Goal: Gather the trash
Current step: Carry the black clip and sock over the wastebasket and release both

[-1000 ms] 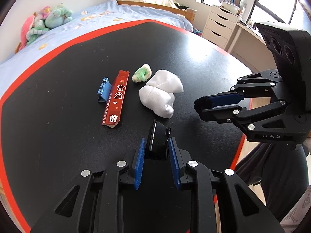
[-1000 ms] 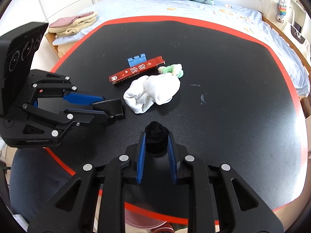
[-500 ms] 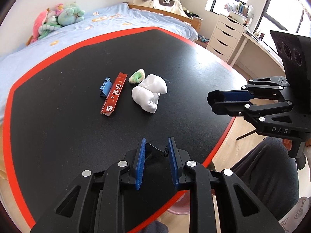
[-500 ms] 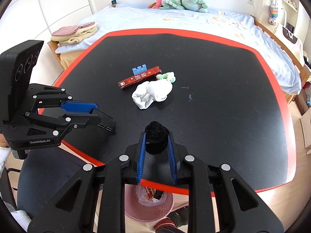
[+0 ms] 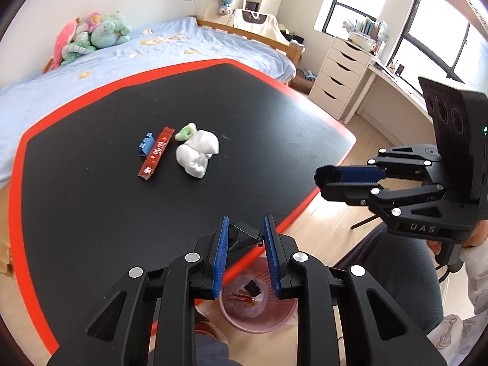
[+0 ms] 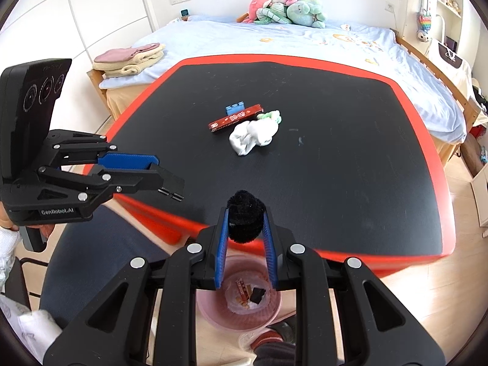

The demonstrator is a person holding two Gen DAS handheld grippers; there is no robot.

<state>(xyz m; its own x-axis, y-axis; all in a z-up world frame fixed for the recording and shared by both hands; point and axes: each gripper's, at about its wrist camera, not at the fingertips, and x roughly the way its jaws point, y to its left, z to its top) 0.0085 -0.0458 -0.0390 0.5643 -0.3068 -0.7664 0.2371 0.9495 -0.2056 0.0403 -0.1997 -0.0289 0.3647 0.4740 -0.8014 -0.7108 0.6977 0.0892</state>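
Note:
My left gripper (image 5: 244, 228) is shut on a small black box (image 5: 241, 238) and holds it over the table's near edge, above a pink trash bin (image 5: 259, 311) on the floor. My right gripper (image 6: 245, 213) is shut on a black fuzzy ball (image 6: 245, 216), also above the bin (image 6: 210, 308). The bin holds wrappers and a dark scrap. On the black table (image 5: 91, 213) lie a red wrapper (image 5: 155, 154), a blue clip (image 5: 145, 144), a crumpled white tissue (image 5: 196, 152) and a green-white scrap (image 5: 186, 131). The right gripper also shows in the left wrist view (image 5: 320, 180), the left gripper in the right wrist view (image 6: 170, 183).
A bed (image 6: 274, 39) with plush toys (image 6: 283, 7) stands beyond the table. A white drawer unit (image 5: 341, 79) and desk are at the right. A dark chair seat (image 6: 100, 259) sits below the grippers beside the bin.
Both grippers have pulled back from the table middle to its near edge, carrying the black box and the fuzzy ball. The pink bin has come into view below them.

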